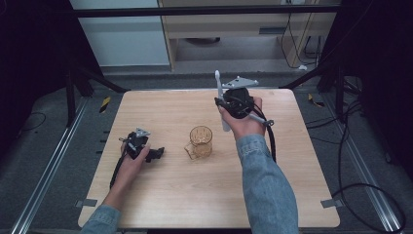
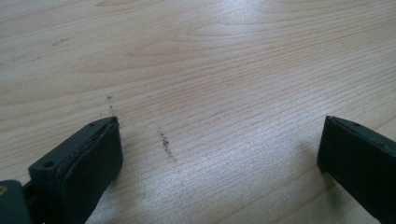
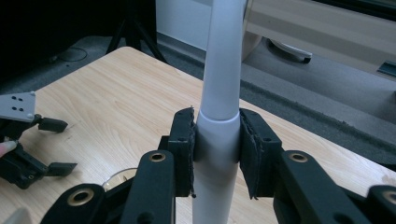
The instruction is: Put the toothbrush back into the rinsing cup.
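The table [image 1: 160, 204] is a pale wood-grain board with rounded corners, smooth and faintly glossy, with a few small dark specks [image 2: 164, 142] on it in the left gripper view. Near its middle stands an amber cup [image 1: 200, 141] of clear ribbed glass or plastic, round, upright, its open mouth up and a small handle at its left. Right of and beyond the cup the right gripper [image 1: 225, 103] is raised above the table in the right hand [image 1: 242, 122], the denim-sleeved forearm reaching in from the near edge and the wrist turned so the grey plate faces away. Its two black jaws, lined with rough dark pads [image 3: 187, 151], are closed narrowly on a white stick [image 3: 219, 121], a smooth matt rod of round section with a stepped joint just at the pad tops. In the high view the stick [image 1: 220, 100] stands nearly upright, its slim top above the gripper and its lower end hanging just right of the cup's rim, apart from it. The left gripper [image 1: 157, 154] lies low at the left of the table, well apart from the cup, held by the left hand [image 1: 130, 163] with the forearm coming from the near-left corner. Its jaws point right toward the cup and stand wide, nothing between them but bare wood in the left gripper view.
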A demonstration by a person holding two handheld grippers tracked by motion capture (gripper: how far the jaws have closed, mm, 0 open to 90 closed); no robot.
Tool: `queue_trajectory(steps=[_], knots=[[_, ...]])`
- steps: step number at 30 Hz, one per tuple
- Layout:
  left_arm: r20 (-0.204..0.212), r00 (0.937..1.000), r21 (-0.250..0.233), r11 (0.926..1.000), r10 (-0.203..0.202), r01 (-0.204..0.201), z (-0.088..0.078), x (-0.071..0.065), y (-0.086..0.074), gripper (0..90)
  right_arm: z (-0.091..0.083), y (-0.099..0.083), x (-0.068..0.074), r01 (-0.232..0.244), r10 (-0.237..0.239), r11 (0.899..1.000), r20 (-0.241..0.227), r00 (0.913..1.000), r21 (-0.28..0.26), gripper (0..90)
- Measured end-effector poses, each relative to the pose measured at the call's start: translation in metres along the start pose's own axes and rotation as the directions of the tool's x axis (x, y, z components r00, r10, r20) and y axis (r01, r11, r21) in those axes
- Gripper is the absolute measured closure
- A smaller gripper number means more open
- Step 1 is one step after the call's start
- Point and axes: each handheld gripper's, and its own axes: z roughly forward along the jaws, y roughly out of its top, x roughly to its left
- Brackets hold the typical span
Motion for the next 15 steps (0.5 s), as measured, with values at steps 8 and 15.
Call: queue_trajectory(steps=[8, 15], knots=[[0.0, 1.0, 0.002, 1.0, 0.001, -0.001, 0.0, 0.0, 0.0, 0.0, 0.002, 0.006, 0.008, 0.002, -0.003, 1.0, -0.023, 0.9997, -0.021, 67.9], [0.0, 1.0, 0.003, 1.0, 0.001, -0.001, 0.0, 0.0, 0.0, 0.0, 0.002, 0.01, 0.012, 0.001, -0.002, 0.999, -0.036, 0.9993, -0.037, 67.9]])
